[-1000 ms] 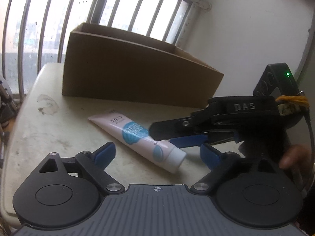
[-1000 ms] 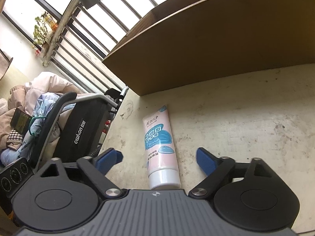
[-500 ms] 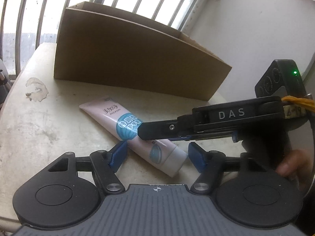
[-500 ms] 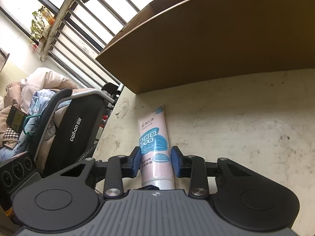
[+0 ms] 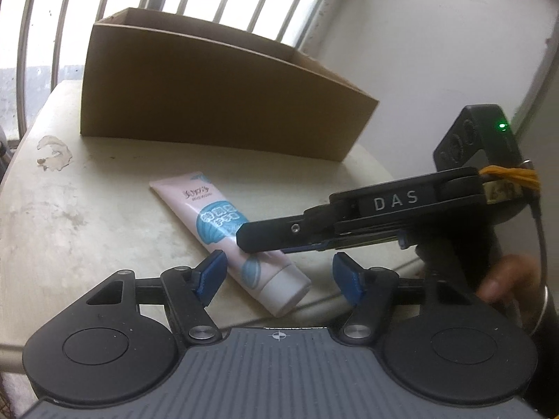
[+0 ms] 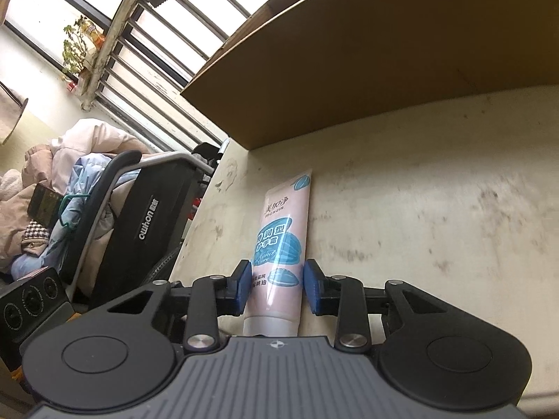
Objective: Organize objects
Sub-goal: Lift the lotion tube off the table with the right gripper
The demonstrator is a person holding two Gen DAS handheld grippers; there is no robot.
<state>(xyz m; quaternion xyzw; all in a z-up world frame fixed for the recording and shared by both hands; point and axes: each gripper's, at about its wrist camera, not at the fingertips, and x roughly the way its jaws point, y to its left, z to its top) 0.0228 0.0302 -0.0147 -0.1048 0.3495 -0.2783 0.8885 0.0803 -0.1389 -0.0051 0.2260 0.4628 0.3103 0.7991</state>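
Observation:
A pink tube (image 5: 195, 202) with blue shell print and a white cap lies on the pale table (image 5: 70, 227), cap toward the near edge. My right gripper (image 6: 277, 286) is shut on the tube (image 6: 286, 216) just above the cap, both blue pads pressed against its sides. In the left wrist view the right gripper (image 5: 258, 241) reaches in from the right over the tube's middle. My left gripper (image 5: 279, 276) is open, its blue pads standing apart on either side of the cap end without touching it. An open cardboard box (image 5: 209, 97) stands behind the tube.
The box (image 6: 384, 52) fills the far side of the table (image 6: 436, 209), in front of a barred window. A black treadmill (image 6: 146, 216) piled with clothes stands beyond the table's left edge. A person's hand (image 5: 506, 279) holds the right gripper's handle.
My right gripper has closed from wide open onto the tube. My left gripper's jaws have narrowed around the cap end, and its view has shifted a little.

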